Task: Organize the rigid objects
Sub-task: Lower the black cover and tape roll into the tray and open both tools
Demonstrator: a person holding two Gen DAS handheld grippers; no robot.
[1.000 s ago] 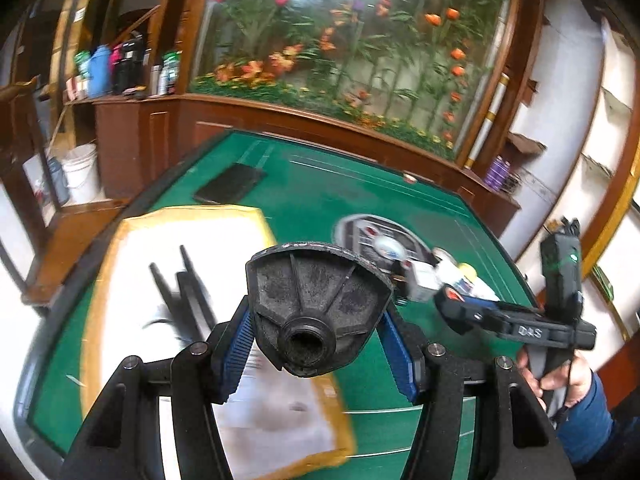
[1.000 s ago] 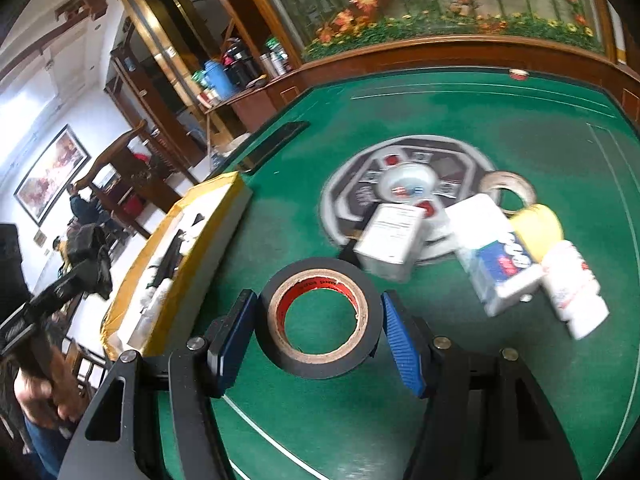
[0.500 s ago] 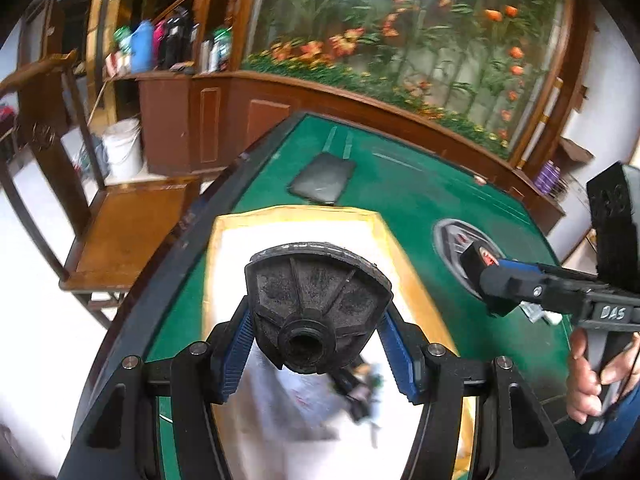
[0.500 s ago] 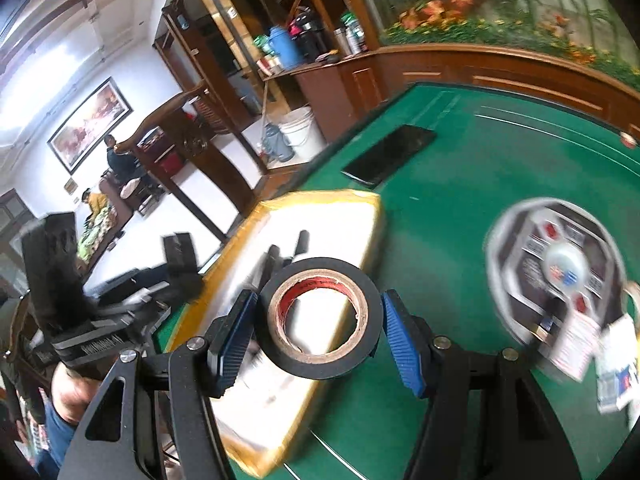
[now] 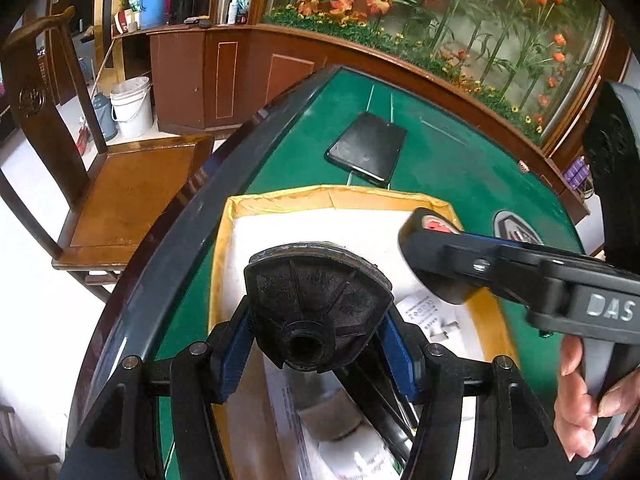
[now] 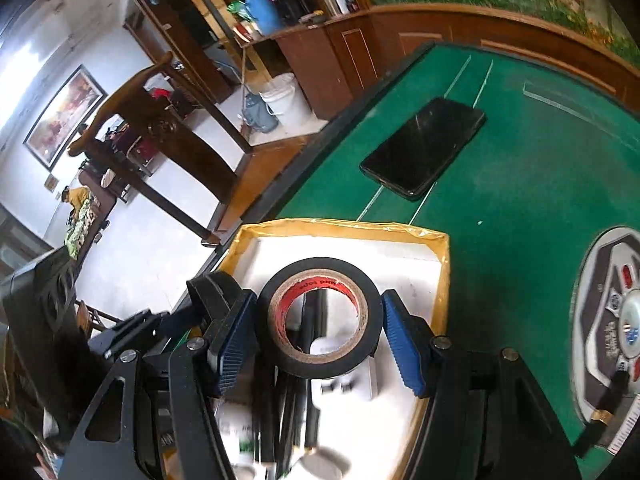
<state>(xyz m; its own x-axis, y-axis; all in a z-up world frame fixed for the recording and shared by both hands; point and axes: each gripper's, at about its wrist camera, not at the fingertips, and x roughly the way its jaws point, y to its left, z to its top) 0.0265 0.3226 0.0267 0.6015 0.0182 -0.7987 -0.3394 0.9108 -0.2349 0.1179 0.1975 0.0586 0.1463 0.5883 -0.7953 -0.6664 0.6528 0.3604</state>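
Note:
My left gripper is shut on a black fan-shaped plastic part and holds it over the yellow-rimmed white tray. My right gripper is shut on a black tape roll with a red core, also above the tray. In the left wrist view the right gripper reaches in from the right with the tape roll. The tray holds black pens, a white plug adapter and a white bottle.
A black phone lies on the green table beyond the tray; it also shows in the right wrist view. A round grey console sits mid-table. A wooden chair stands past the table's left edge.
Both grippers have swung left, away from the pile of boxes and bottles, and now hover over the tray with their objects still held. The right gripper has come close beside the left.

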